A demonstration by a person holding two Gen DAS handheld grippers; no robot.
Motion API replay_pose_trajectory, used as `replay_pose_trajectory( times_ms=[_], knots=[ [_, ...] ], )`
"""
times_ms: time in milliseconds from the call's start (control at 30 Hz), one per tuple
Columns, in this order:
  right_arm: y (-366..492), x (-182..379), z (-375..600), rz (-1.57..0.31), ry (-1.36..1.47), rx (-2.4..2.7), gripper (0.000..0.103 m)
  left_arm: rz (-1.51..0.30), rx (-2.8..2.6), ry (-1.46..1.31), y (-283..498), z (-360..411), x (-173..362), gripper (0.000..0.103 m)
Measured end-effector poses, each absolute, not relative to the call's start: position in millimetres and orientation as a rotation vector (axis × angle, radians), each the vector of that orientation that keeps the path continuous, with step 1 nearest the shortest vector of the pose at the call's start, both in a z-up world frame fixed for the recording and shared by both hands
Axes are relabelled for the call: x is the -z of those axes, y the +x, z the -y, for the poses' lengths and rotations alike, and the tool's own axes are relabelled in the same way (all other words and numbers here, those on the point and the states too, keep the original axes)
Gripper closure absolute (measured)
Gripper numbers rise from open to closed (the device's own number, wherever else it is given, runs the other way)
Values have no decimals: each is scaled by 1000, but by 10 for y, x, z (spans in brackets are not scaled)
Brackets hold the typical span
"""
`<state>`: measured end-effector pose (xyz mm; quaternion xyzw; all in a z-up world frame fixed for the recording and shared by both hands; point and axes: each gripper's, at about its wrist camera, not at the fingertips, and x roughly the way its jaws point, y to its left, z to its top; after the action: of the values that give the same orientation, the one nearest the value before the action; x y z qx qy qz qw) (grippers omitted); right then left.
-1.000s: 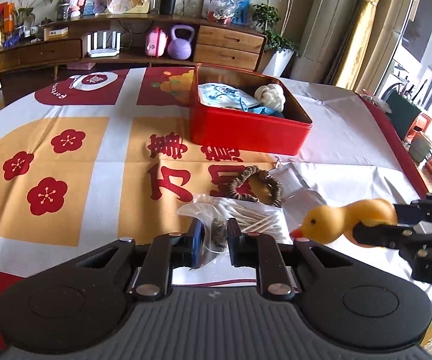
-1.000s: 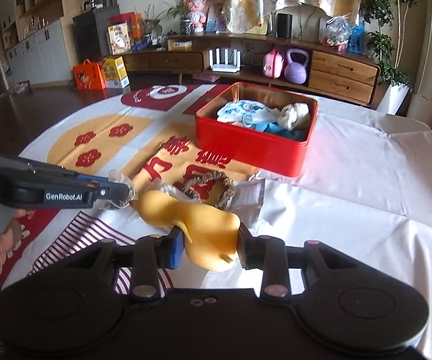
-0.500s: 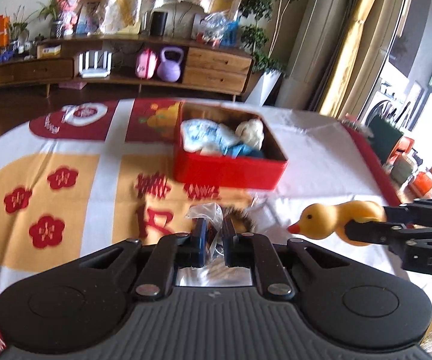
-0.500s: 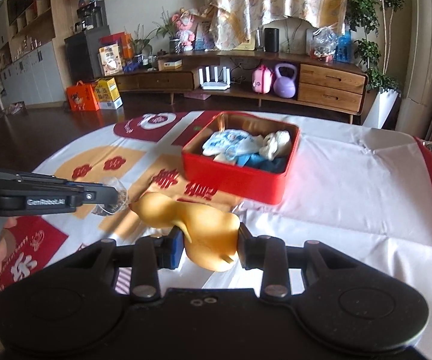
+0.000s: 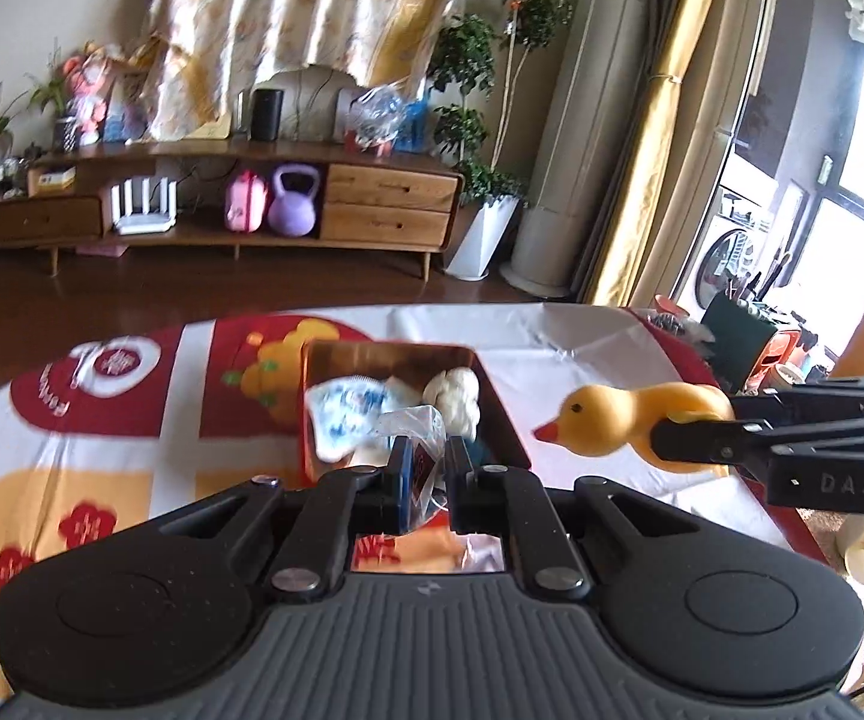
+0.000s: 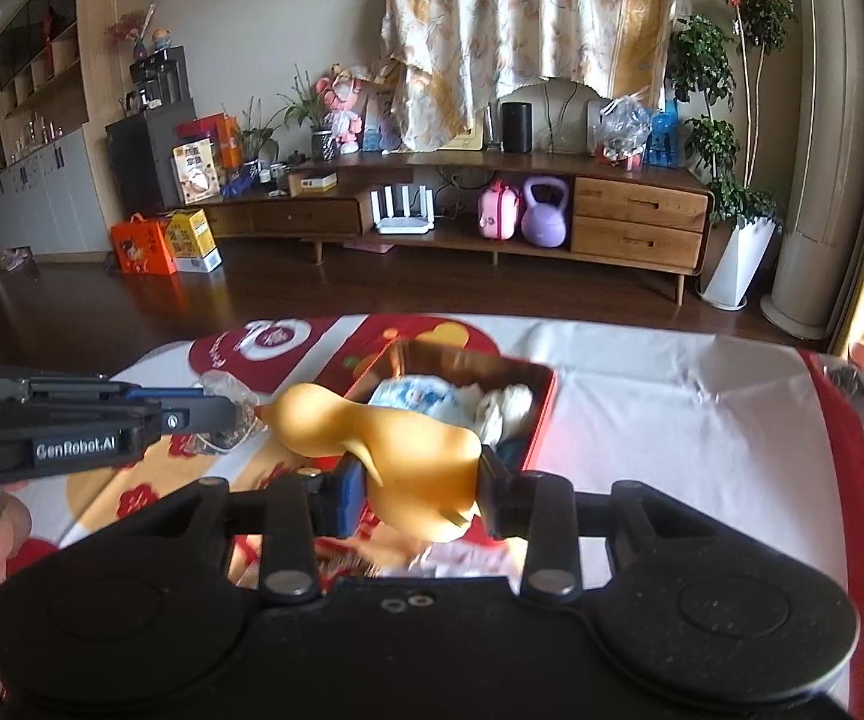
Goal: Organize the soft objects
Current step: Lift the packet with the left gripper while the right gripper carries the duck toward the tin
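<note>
My left gripper (image 5: 429, 468) is shut on a clear plastic bag (image 5: 417, 426) and holds it in the air just in front of the red tin box (image 5: 495, 414). The box holds a blue-and-white cloth (image 5: 345, 408) and a white soft toy (image 5: 453, 396). My right gripper (image 6: 420, 489) is shut on a yellow rubber duck (image 6: 384, 444), held above the table near the box (image 6: 543, 414). The duck (image 5: 618, 420) and the right gripper's fingers (image 5: 702, 444) show at the right of the left wrist view. The left gripper's fingers (image 6: 192, 414) and the bag (image 6: 228, 414) show at the left of the right wrist view.
The table carries a red, yellow and white printed cloth (image 5: 102, 462). A wooden sideboard (image 6: 636, 216) with a purple kettlebell (image 6: 543, 222) stands behind across the floor. Bins and clutter (image 5: 744, 342) sit past the table's right edge.
Both grippers have risen and moved forward toward the red box. The bag has been lifted off the table, and the duck is carried along. The bracelet and packets left behind are out of view.
</note>
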<state>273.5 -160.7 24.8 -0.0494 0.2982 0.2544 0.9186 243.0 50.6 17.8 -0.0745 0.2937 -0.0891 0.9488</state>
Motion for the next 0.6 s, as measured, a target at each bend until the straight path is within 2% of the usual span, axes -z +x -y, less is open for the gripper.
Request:
replay_pose_trajectory(
  times_ms=[267, 600],
  knots=[
    [3266, -262, 1470, -614, -93, -494, 66, -611, 213, -136, 2878, -403, -87, 92],
    [3883, 137, 1188, -694, -78, -476, 65, -683, 218, -165, 3418, -421, 289, 92]
  ],
)
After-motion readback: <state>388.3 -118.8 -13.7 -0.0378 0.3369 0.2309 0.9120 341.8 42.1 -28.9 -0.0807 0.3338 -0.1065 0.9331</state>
